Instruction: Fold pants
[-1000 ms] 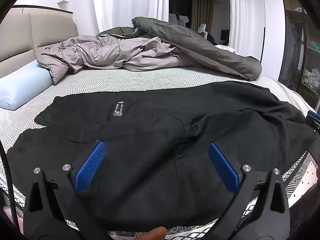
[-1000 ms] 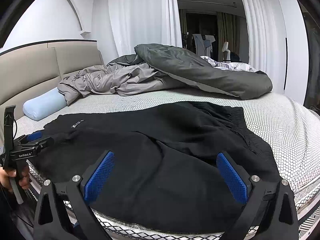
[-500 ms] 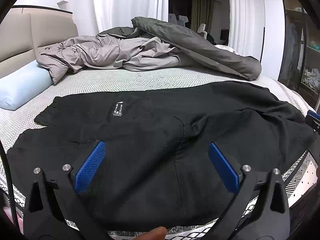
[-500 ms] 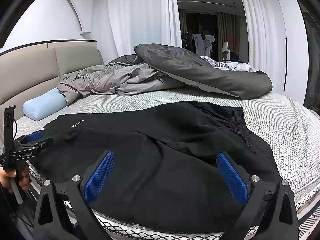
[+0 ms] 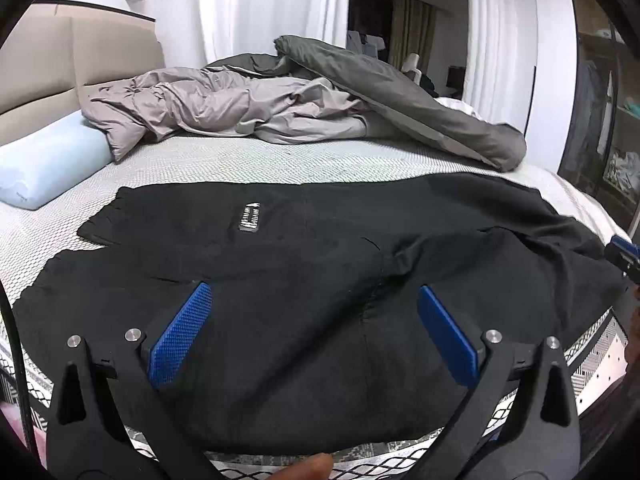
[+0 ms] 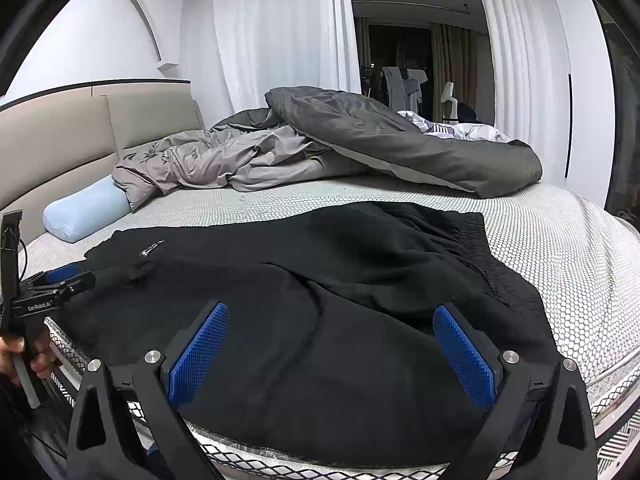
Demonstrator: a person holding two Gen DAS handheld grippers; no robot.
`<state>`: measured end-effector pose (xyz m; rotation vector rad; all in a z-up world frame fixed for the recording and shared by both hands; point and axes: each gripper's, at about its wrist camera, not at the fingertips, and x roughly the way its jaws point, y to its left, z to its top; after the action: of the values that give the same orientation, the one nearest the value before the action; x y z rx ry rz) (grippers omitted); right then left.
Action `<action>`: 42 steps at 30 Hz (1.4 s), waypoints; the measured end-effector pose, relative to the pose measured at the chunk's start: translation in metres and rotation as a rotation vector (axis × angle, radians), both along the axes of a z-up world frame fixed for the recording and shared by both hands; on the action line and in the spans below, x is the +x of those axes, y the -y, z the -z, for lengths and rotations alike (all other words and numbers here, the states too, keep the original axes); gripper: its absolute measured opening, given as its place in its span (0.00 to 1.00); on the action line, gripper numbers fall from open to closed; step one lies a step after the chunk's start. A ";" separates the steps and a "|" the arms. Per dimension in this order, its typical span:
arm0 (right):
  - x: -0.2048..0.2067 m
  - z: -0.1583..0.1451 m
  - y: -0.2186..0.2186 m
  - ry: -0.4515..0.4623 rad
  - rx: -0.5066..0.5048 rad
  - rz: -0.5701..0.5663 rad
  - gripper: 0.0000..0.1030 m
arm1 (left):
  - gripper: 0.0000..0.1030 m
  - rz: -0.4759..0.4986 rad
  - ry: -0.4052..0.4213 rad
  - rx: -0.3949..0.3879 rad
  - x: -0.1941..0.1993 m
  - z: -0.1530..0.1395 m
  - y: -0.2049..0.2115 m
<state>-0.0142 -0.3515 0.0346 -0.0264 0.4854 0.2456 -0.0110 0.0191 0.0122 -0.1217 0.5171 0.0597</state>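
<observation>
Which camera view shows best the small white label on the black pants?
The left wrist view: the label faces the camera, near the middle of the pants. In the right wrist view it is smaller, far left and seen at a slant.

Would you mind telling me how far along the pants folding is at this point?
Done: the black pants lie spread on the mattress, apparently one leg over the other. In hand: nothing; the left gripper and right gripper hover open above the fabric. Left: gripping the pants and making the remaining folds.
</observation>
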 end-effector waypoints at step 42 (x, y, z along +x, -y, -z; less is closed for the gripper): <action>-0.010 0.019 0.092 -0.102 0.171 0.214 1.00 | 0.01 -0.458 -0.089 -0.467 -0.083 0.045 -0.243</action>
<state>-0.0244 -0.4437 0.0159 0.2046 0.5632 0.0778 -0.0944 0.2617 -0.0327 -0.6961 0.5774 0.3929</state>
